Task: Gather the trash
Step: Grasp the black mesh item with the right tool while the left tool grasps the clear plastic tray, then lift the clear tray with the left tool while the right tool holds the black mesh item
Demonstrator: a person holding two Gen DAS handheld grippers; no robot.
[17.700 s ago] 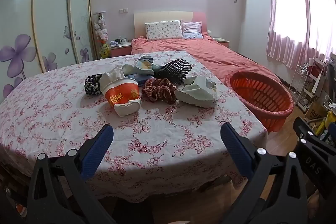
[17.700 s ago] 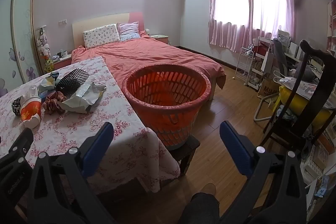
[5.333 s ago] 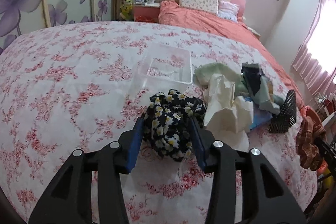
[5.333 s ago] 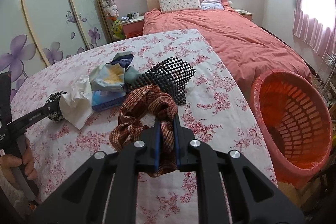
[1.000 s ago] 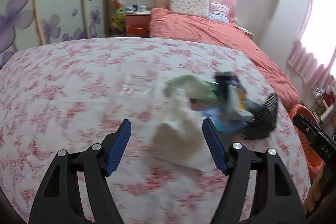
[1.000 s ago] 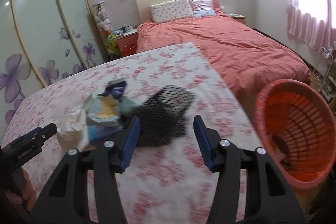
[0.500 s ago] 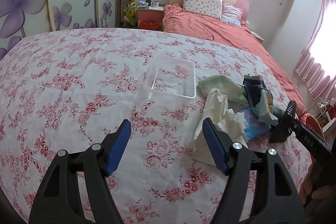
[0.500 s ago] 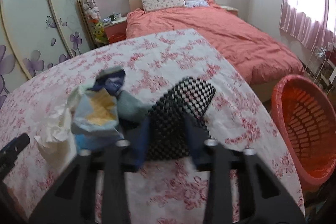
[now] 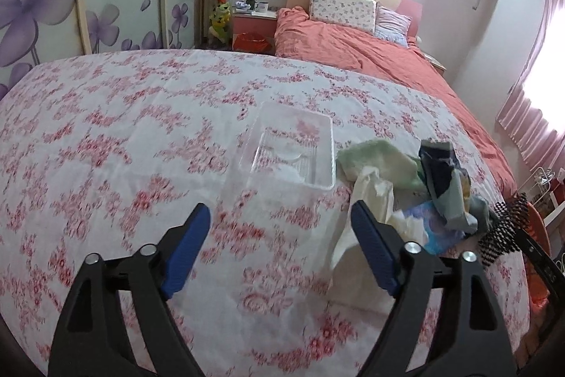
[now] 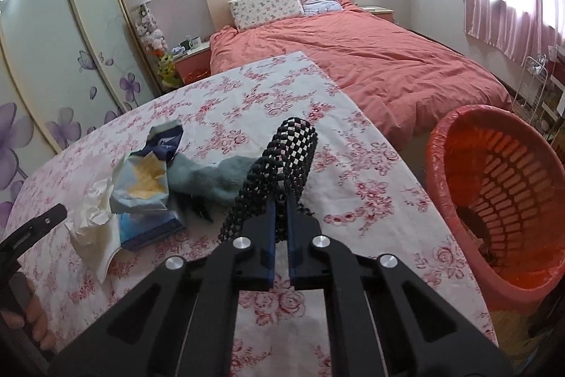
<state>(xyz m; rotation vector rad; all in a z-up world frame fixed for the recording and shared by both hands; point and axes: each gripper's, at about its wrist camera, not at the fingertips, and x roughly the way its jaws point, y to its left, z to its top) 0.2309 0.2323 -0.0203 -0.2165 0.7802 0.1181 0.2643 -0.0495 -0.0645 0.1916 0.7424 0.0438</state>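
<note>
My right gripper (image 10: 279, 200) is shut on a black-and-white checkered mesh roll (image 10: 282, 158) on the flowered table; the roll also shows in the left wrist view (image 9: 505, 232). My left gripper (image 9: 280, 221) is open and empty, just short of a clear plastic tray (image 9: 293, 147). To the tray's right lie white crumpled paper (image 9: 374, 200), a green cloth (image 9: 381, 161), a blue tissue pack (image 9: 434, 225) and a snack bag (image 9: 445, 179). The same pile shows in the right wrist view: snack bag (image 10: 148, 179), paper (image 10: 91, 218). The red basket (image 10: 494, 200) stands right of the table.
The table wears a pink flowered cloth (image 9: 123, 129). A bed with a salmon cover (image 10: 370, 59) lies beyond it. A wardrobe with purple flowers (image 9: 53, 6) stands at the left. The basket holds some dark items at its bottom (image 10: 483, 246).
My right gripper has shut on the checkered mesh roll. My left gripper has moved closer to the clear tray and stays open.
</note>
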